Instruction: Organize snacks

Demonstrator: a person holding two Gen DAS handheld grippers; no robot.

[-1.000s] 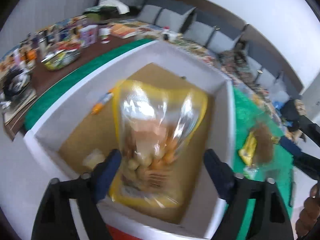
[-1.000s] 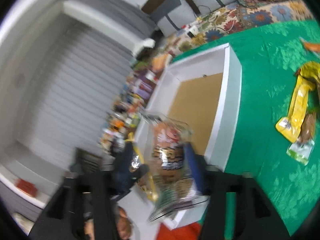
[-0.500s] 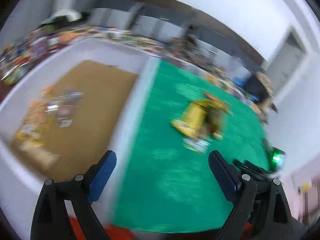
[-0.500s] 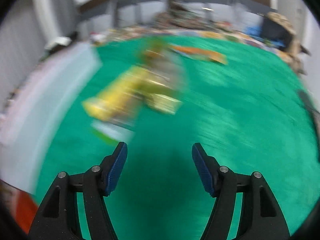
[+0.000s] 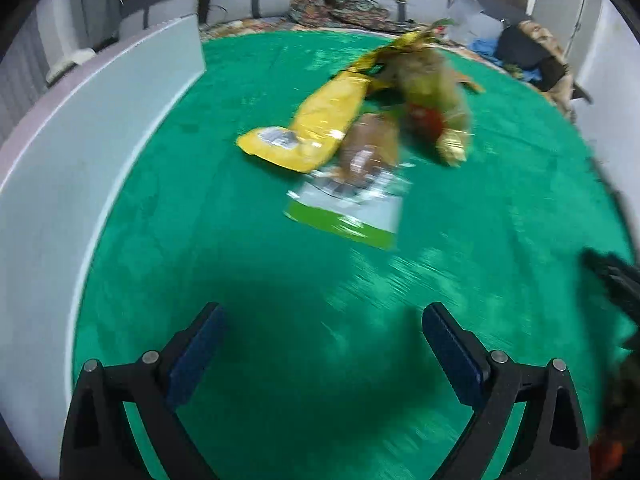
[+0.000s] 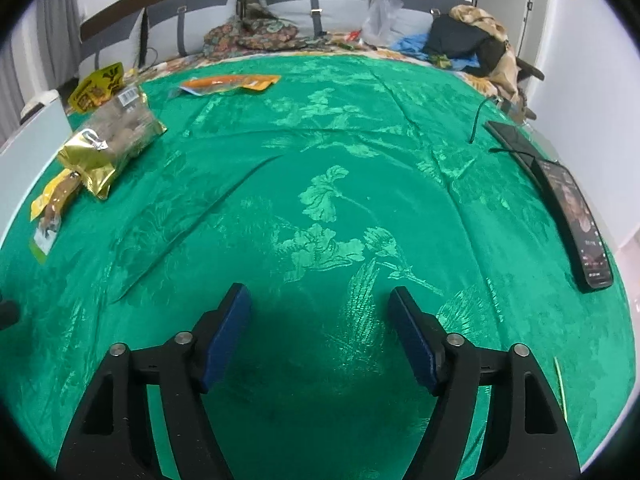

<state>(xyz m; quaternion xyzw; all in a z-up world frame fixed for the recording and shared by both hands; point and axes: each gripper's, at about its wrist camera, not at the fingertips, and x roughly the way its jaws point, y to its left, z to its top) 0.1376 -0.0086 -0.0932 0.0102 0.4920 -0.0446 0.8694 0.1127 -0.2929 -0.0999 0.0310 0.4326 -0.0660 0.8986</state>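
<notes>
Both the left tool (image 5: 322, 326) and right tool (image 6: 320, 312) had just been opening, jaws apart and empty. A blurred, seemingly yellow packet (image 5: 308, 128) lay near the worktop's (image 6: 360, 152) white box (image 5: 80, 128).

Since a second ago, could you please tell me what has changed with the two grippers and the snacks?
Both grippers let go of the snack bags they held over the white box and swung away to the green cloth. The left gripper and right gripper are now empty, jaws just opening wider. The pile of snack bags lies where it did.
</notes>
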